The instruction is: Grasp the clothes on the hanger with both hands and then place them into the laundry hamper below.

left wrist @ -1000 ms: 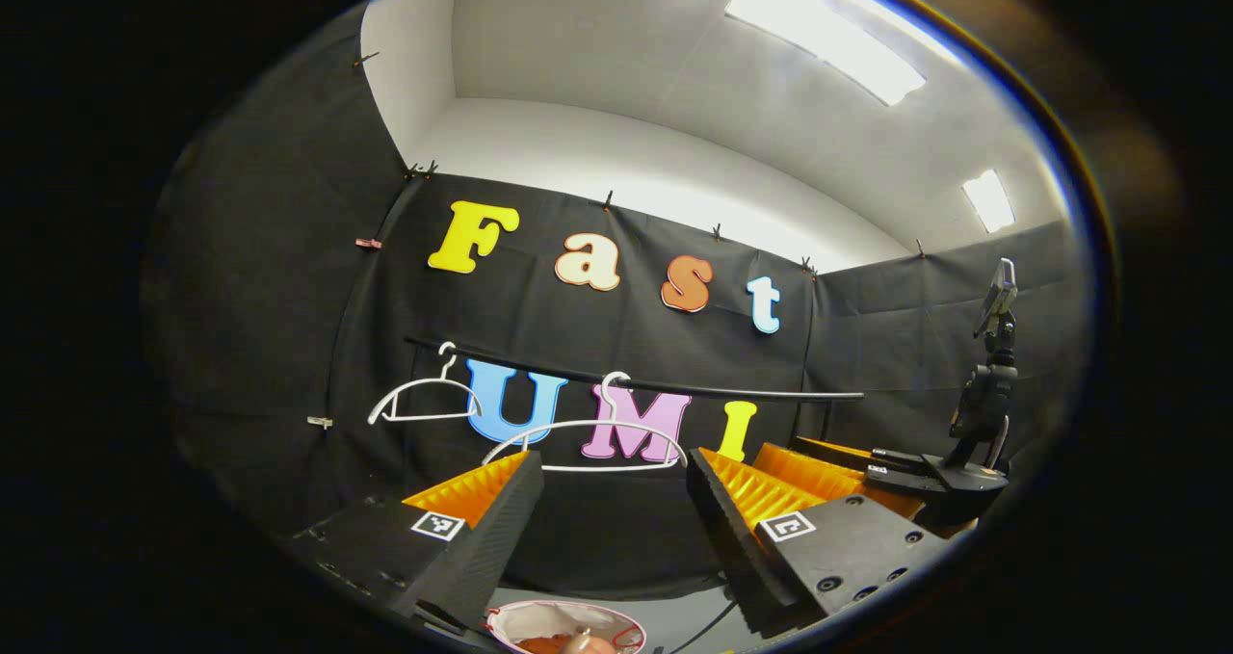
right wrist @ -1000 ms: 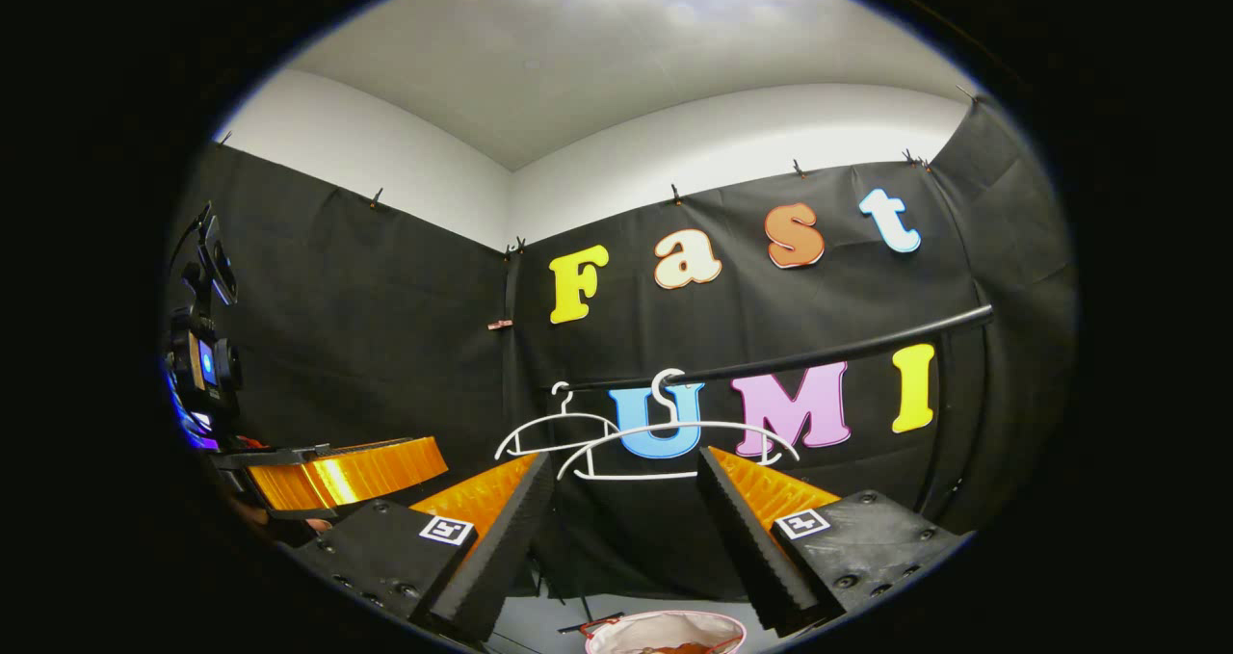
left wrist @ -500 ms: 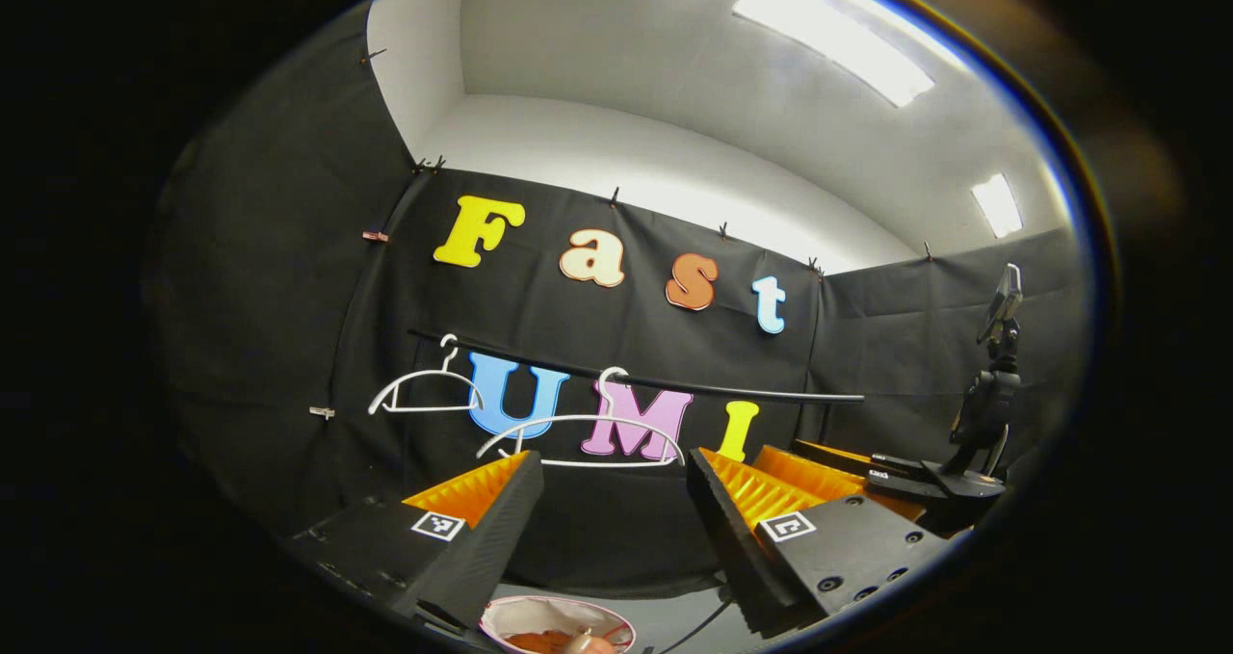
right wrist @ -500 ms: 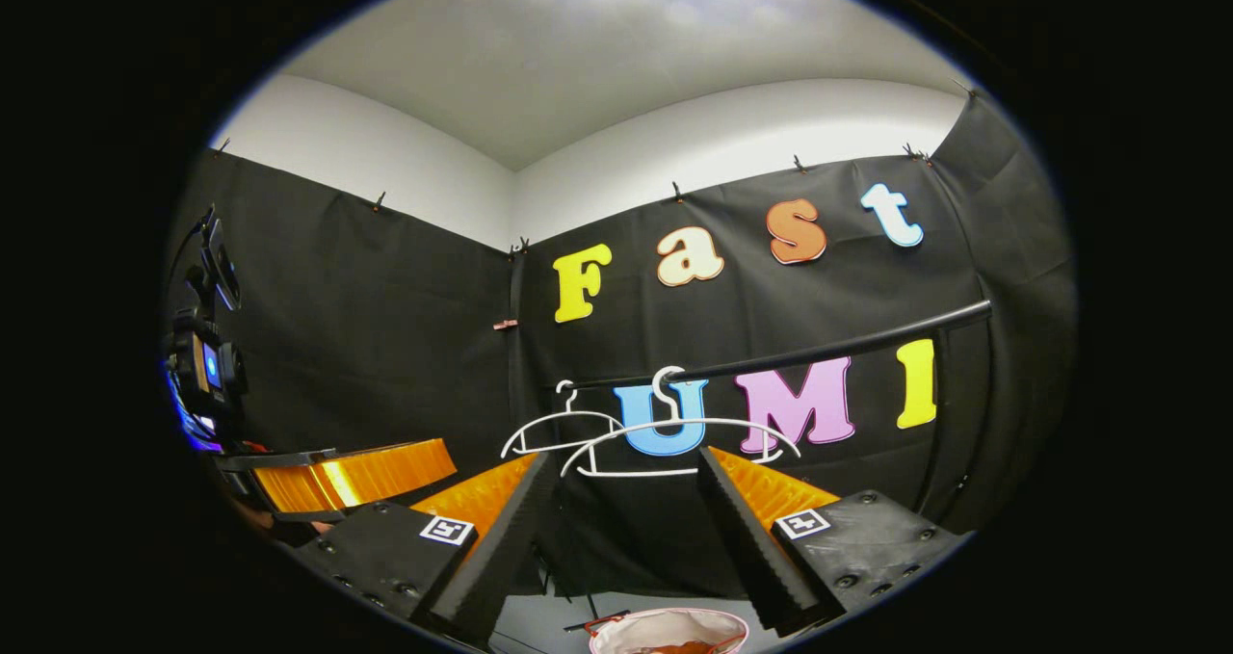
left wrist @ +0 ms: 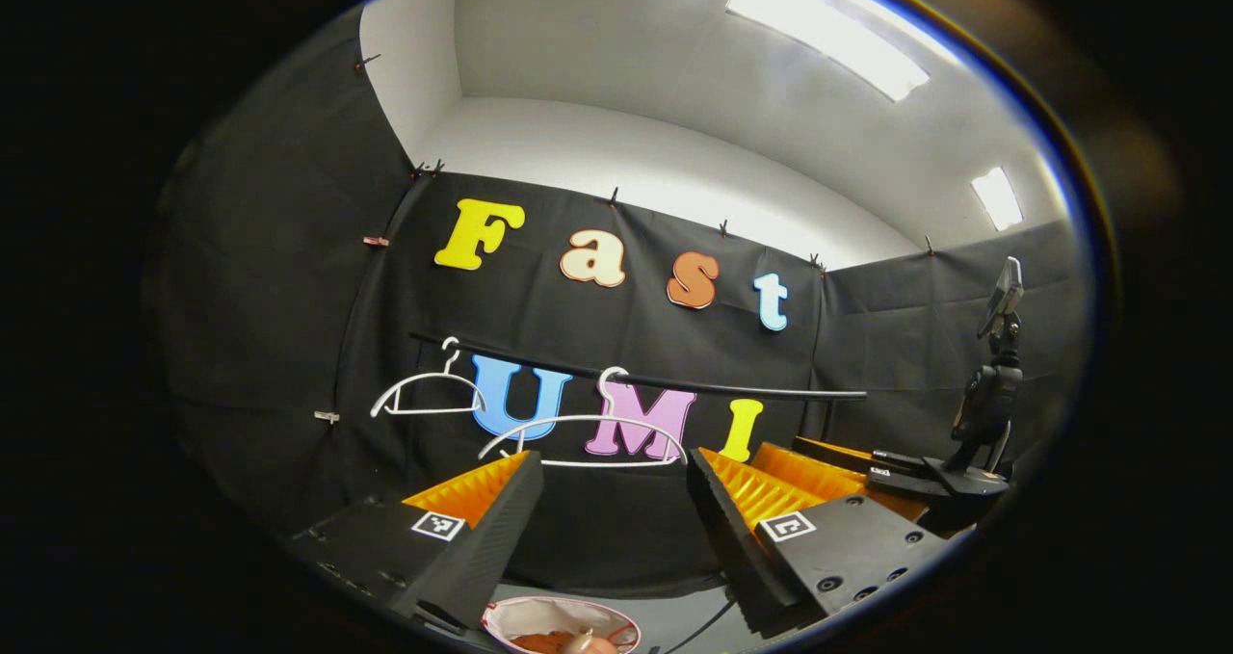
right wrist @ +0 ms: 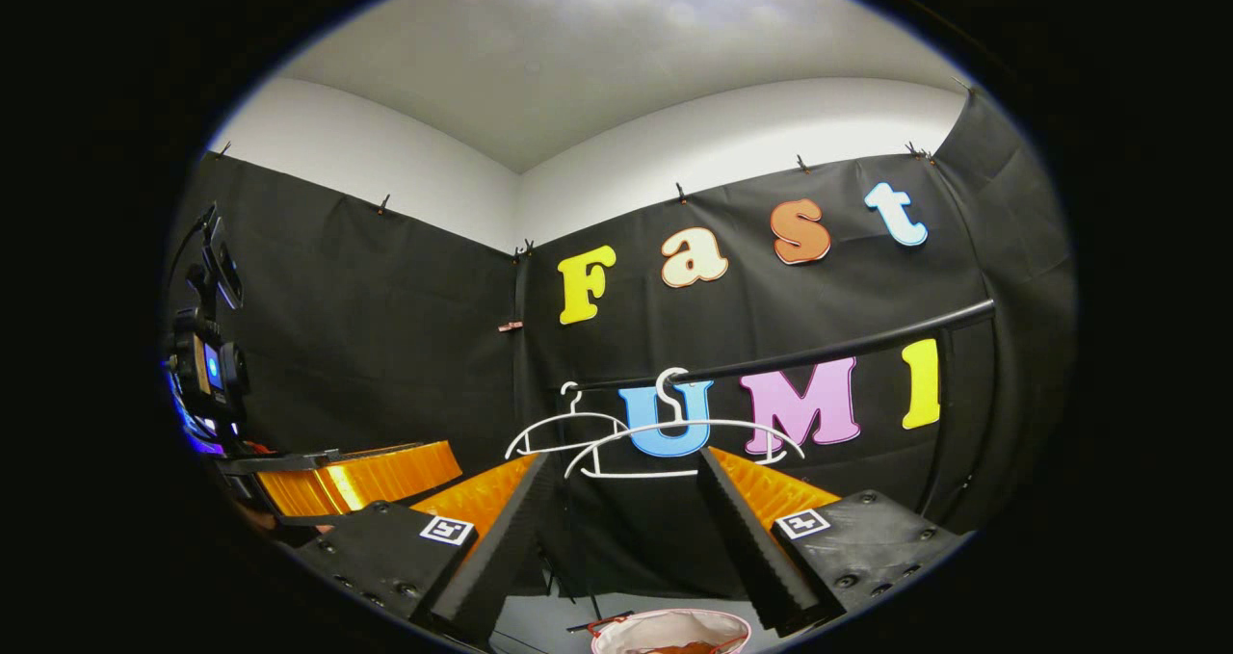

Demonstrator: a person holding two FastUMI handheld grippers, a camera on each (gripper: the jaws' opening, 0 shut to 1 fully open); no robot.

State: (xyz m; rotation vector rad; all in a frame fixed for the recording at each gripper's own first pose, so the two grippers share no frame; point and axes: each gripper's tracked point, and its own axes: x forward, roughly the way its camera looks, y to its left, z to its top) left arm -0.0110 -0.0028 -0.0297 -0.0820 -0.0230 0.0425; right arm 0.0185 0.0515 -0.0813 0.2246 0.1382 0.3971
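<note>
— Where are the clothes?

— Down in the laundry hamper (left wrist: 508,619), the pale round tub low between the left claw's fingers. An orange-red bundle of clothes (left wrist: 541,642) lies inside it, crumpled, touching the rim on the near side. From the right gripper view the same hamper (right wrist: 665,625) sits at the bottom edge with the orange cloth (right wrist: 686,648) barely peeking over.

— And the rail?

— The black rail (left wrist: 674,382) runs across the back wall with two bare white hangers, one (left wrist: 429,392) off to the left, the nearer hanger (left wrist: 583,432) hanging just above the claw tips.

— The claws?

— The left claw (left wrist: 615,481) stands wide apart, gripping nothing. The right claw (right wrist: 624,481) is spread wide too, nothing in it. Open air lies between the hangers and the hamper.
</note>
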